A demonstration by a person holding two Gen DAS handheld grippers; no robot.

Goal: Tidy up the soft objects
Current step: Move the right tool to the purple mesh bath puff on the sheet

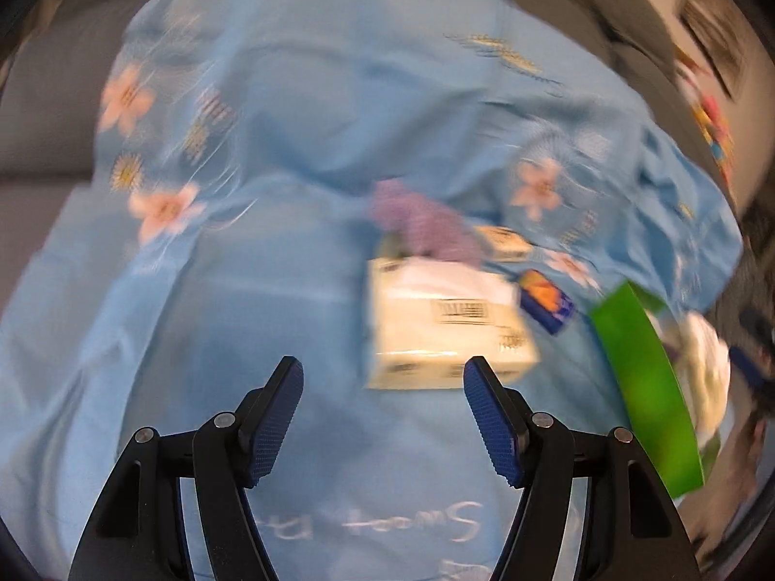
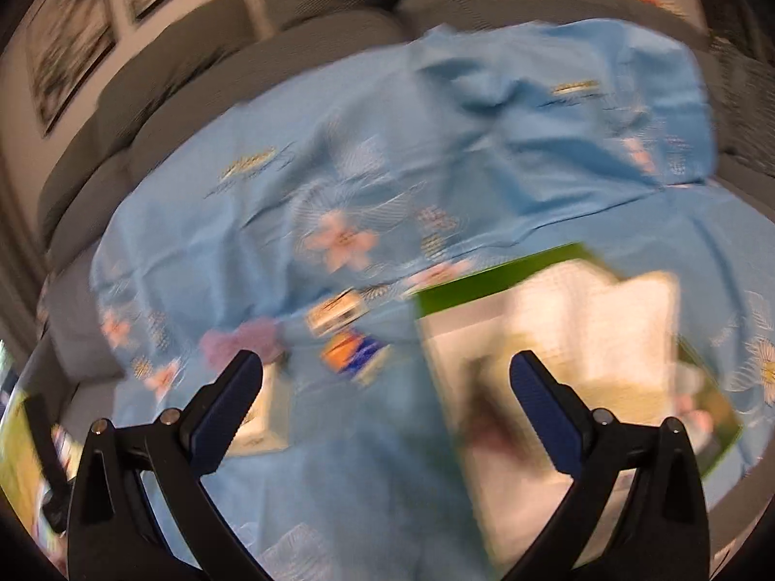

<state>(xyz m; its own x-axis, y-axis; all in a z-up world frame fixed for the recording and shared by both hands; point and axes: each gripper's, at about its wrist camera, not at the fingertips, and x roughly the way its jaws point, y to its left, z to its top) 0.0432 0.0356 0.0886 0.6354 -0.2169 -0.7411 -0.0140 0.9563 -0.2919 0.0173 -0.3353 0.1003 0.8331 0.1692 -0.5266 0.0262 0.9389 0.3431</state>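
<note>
Although both views were smeared by blur, the stage of the work could be judged from how the things lay. A green box (image 1: 644, 387) stood on the blue flowered sheet (image 1: 242, 290) spread over a grey sofa (image 2: 169, 97), and pale, soft-looking contents were seen inside it, so some sorting appeared to have been done; what exactly was in it could not be told. Left loose on the sheet were a white tissue pack (image 1: 445, 329), a purple knitted piece (image 1: 421, 222) touching its far edge, a small blue-and-orange packet (image 1: 547, 305) just beside it, and another small pale packet (image 1: 503, 242) behind. These four were judged still to be gathered.

The left gripper (image 1: 382, 377) was held above the sheet with its jaws spread and nothing between them, the tissue pack lying just ahead. The right gripper (image 2: 387, 377) was seen with jaws spread very wide and empty, near the box's open top.
</note>
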